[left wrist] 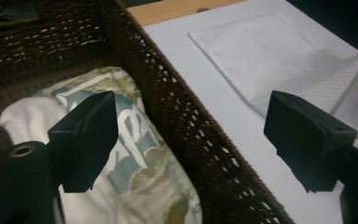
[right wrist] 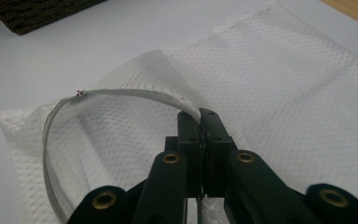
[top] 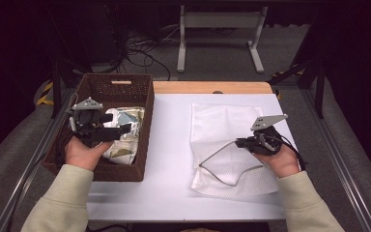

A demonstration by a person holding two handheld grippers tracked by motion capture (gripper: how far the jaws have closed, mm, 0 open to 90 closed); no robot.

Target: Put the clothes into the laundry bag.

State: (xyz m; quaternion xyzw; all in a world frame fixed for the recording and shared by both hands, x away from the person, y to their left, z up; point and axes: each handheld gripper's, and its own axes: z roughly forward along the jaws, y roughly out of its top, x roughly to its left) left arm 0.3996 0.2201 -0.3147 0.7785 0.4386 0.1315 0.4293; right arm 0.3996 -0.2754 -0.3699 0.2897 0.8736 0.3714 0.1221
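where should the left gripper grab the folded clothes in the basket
Probably from above, on the raised fold of the folded printed garment nearest the basket wall. It lies bunched low inside, walled in, so a side approach is blocked. The left gripper hangs open over it; the right gripper holds the mesh bag open.

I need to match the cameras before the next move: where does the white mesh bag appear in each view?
High view: the white mesh bag lies right of centre on the table, its rim pinched by the right gripper.
Left gripper view: upper right, beyond the wicker basket.
Right gripper view: across the middle, its grey rim in the shut jaws.
Shared landmark: the wicker basket, in a top-left corner there.
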